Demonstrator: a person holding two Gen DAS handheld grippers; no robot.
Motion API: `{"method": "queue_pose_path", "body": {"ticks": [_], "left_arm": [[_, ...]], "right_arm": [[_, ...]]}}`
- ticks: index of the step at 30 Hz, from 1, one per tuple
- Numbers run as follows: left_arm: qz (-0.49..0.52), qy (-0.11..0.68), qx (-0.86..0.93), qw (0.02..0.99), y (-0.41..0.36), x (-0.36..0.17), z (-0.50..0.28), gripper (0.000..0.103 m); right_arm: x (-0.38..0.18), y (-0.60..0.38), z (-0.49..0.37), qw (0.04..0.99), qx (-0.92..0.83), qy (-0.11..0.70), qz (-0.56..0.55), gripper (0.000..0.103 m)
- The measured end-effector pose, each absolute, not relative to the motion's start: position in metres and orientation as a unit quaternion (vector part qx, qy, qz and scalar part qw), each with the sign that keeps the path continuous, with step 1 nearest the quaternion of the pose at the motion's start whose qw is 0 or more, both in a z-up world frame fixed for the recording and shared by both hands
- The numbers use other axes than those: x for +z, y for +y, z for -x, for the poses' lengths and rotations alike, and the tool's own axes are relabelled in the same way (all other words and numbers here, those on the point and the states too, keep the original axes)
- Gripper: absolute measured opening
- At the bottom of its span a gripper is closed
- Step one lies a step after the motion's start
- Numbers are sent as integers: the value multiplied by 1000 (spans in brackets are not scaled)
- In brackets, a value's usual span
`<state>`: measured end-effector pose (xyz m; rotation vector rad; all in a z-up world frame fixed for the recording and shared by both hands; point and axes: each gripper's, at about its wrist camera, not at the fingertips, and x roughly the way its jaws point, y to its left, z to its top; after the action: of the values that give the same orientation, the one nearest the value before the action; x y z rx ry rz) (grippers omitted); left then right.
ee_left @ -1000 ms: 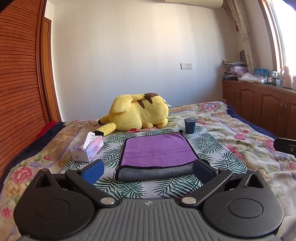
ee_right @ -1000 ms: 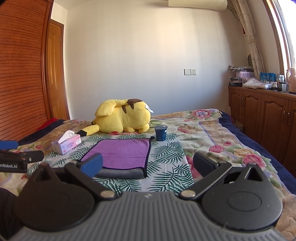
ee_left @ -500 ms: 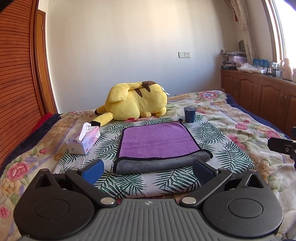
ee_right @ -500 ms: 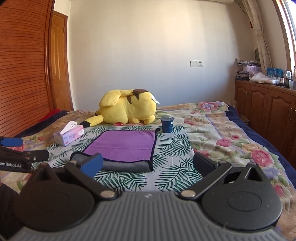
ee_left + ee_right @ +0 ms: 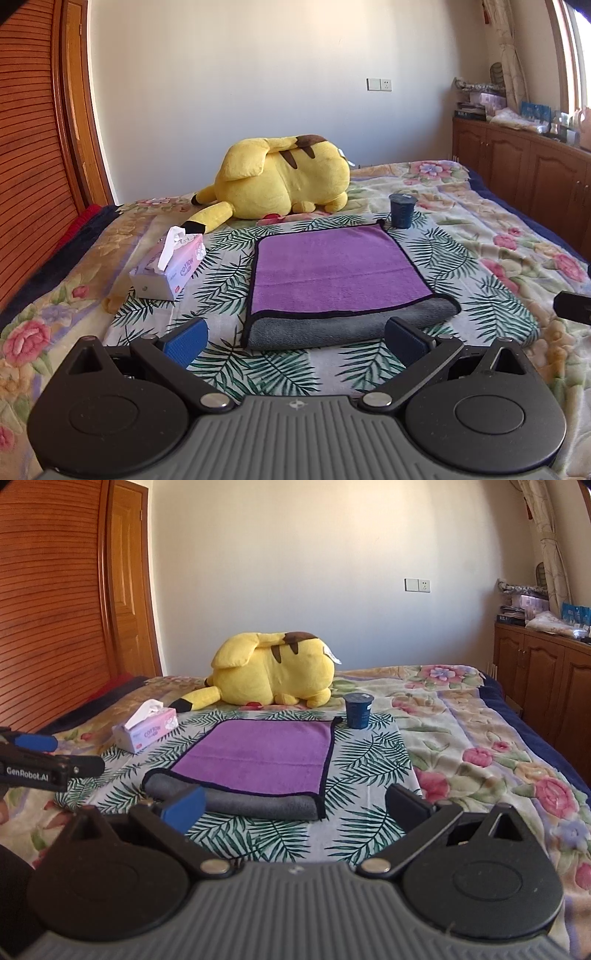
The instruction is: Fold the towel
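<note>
A towel (image 5: 336,269), purple on top and grey underneath with a dark trim, lies folded flat on the bed; its grey fold faces me. It also shows in the right wrist view (image 5: 258,760). My left gripper (image 5: 295,341) is open and empty, just in front of the grey fold, apart from it. My right gripper (image 5: 295,808) is open and empty, in front of the towel's right near corner. The left gripper shows at the left edge of the right wrist view (image 5: 48,764).
A yellow plush toy (image 5: 280,177) lies behind the towel. A dark blue cup (image 5: 402,210) stands at the towel's far right corner. A tissue box (image 5: 166,269) sits to the left. Wooden cabinets (image 5: 524,173) line the right wall, a wooden wardrobe (image 5: 33,147) the left.
Both grippers have drawn back and tilted down a little, so the towel sits higher and farther in both views. Both stay open. The towel has not moved.
</note>
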<state>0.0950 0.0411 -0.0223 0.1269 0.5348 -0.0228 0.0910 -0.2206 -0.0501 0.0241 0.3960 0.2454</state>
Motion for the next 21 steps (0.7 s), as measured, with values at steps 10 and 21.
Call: {"method": "queue_pose_path", "body": {"ticks": [10,21], "left_arm": [[-64,279,-14,958,59,-32,-138,87],[-49,291,-14,955,73,-53,-181,87]], "right_arm": [[-49,-209,-124,967,130,220,9,103],[-54,-197,-157,960,134,245,22,103]]}}
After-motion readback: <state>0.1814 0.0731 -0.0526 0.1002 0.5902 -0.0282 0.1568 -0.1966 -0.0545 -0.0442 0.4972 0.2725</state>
